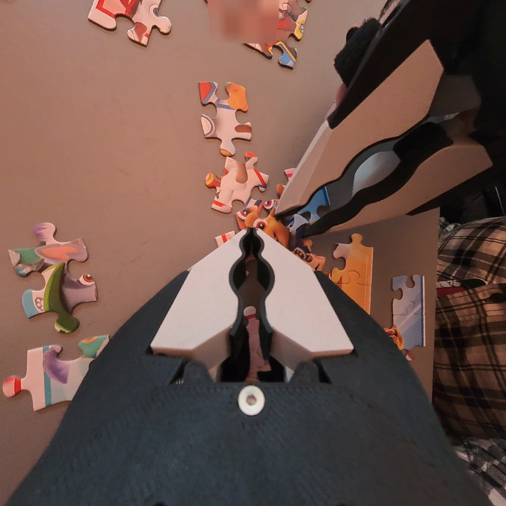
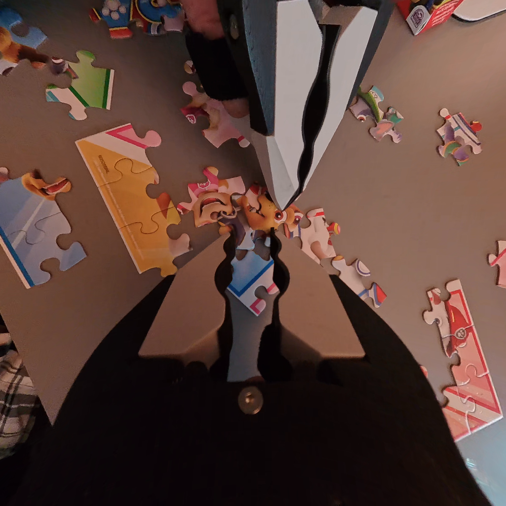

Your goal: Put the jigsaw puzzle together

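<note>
The left gripper [image 1: 252, 230] is clenched, its jaws pressed together with the tips planted on the orange dog-face piece [image 2: 260, 212], pinning it to the surface rather than carrying it. Just to the right of those tips, the right gripper [image 2: 252, 232] has its jaws parted around the blue-and-white piece [image 2: 250, 276]; whether the pads actually bite its edges I cannot tell, though the piece sits between them and butts against the dog-face piece ahead.

The step in hand looks like seating this blue piece into its neighbour. Done well, the left tips should hold the dog-face piece flat while the right slides its piece forward level, tab lined up with the socket, then presses down instead of forcing it sideways, since a tilted tab would likely lift the pinned piece.

Left of the right gripper lies a joined yellow section [image 2: 128, 197]; to its right, scattered pieces and a joined red section [image 2: 462, 356]. The tabletop [image 2: 397, 178] is plain, matte grey-brown. Far right ahead sits a red box [image 2: 427, 13]; plaid fabric [image 1: 471, 328] shows at the table's edge.
</note>
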The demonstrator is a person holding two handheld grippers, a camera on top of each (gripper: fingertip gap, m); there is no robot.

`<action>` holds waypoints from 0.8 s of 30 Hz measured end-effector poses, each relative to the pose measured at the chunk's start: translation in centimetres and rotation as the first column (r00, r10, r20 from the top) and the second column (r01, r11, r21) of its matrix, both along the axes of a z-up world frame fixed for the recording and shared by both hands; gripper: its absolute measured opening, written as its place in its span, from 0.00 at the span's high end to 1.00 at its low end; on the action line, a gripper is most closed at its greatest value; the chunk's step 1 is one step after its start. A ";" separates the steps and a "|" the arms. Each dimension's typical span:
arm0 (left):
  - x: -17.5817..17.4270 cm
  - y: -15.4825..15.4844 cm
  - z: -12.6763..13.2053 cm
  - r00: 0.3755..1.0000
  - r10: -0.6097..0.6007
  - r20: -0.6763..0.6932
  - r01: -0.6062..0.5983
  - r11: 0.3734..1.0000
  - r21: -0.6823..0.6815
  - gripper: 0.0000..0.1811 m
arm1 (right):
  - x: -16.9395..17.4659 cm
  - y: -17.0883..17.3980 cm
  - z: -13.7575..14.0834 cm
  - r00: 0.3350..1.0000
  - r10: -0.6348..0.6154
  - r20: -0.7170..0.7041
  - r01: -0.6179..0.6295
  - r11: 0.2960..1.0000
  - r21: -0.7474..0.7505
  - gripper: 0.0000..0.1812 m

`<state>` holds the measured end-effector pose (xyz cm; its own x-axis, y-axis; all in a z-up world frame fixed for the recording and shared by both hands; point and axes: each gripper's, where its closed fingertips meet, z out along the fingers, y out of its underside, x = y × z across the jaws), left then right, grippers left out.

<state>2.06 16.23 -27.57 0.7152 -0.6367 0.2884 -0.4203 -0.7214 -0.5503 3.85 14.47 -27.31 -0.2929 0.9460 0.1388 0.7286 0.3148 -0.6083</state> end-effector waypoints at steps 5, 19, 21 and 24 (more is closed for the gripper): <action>-0.7 0.3 0.1 0.999 0.033 -0.009 -0.033 0.999 0.007 1.00 | -0.1 0.3 0.0 1.000 -0.005 -0.008 0.005 1.000 0.015 0.96; -4.7 1.1 2.3 0.974 0.192 -0.119 -0.183 0.979 0.086 0.90 | 0.0 0.9 1.6 1.000 -0.015 -0.014 0.014 1.000 -0.022 0.85; -4.2 0.5 3.4 0.972 0.177 -0.158 -0.161 0.981 0.107 0.89 | 0.3 -0.4 1.4 1.000 0.019 0.003 -0.019 0.998 -0.059 0.84; -3.6 -0.7 5.5 0.969 0.157 -0.193 -0.130 0.981 0.143 0.89 | 0.1 -1.8 1.0 0.998 0.054 0.020 -0.052 0.995 -0.086 0.82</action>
